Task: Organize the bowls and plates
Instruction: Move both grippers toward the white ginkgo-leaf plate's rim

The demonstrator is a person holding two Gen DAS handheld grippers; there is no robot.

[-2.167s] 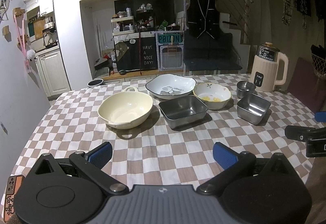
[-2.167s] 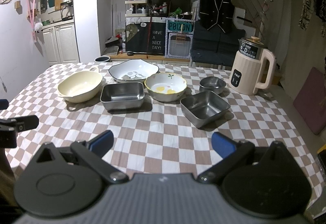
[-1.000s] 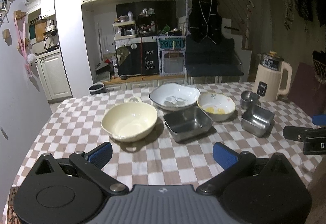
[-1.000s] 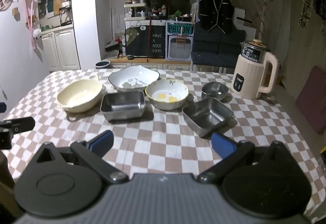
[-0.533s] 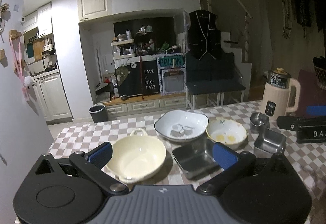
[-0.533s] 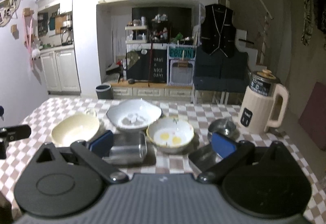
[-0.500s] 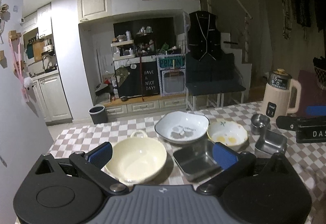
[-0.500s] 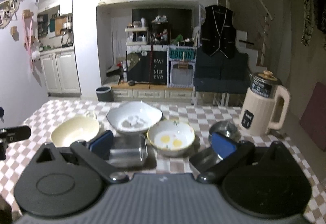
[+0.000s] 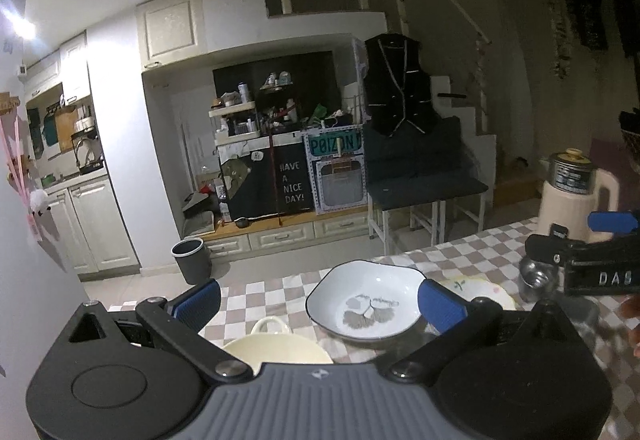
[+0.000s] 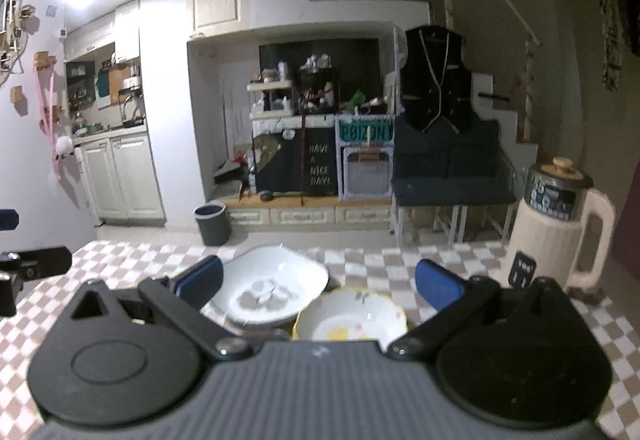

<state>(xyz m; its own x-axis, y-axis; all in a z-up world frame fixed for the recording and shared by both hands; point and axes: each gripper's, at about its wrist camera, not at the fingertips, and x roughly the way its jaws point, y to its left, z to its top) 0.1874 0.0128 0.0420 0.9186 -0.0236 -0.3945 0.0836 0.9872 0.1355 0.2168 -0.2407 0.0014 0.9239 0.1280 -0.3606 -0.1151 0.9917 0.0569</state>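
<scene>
Both pairs of jaws are spread wide and hold nothing. The left gripper [image 9: 318,300] hangs above the worktop [image 9: 276,292] with the white leaf-printed bowl [image 9: 366,306] showing between its blue pads [image 9: 198,300], untouched. The right gripper [image 10: 316,282] is likewise released, with the same white bowl [image 10: 272,290] and the yellow-rimmed bowl [image 10: 352,320] in the gap, neither in contact.

Judging by this, the sorting has not started: the approach is in hand, and no dish is gripped or nested yet. The cream handled bowl [image 9: 276,344] sits nearest the left gripper, toward the near edge, partly hidden behind the gripper body. The white bowl lies behind it toward the far edge, the yellow-rimmed bowl just beside it on the right, and a small steel cup [image 9: 534,280] further right, near the cream kettle [image 10: 560,228] at the far right corner. Any steel trays are hidden behind the gripper bodies.

The next move probably calls for tilting a gripper down over one rim, most likely the cream bowl for the left, and pinching its wall squarely before lifting. Glazed rims look slippery, so a shallow bite could slip.
</scene>
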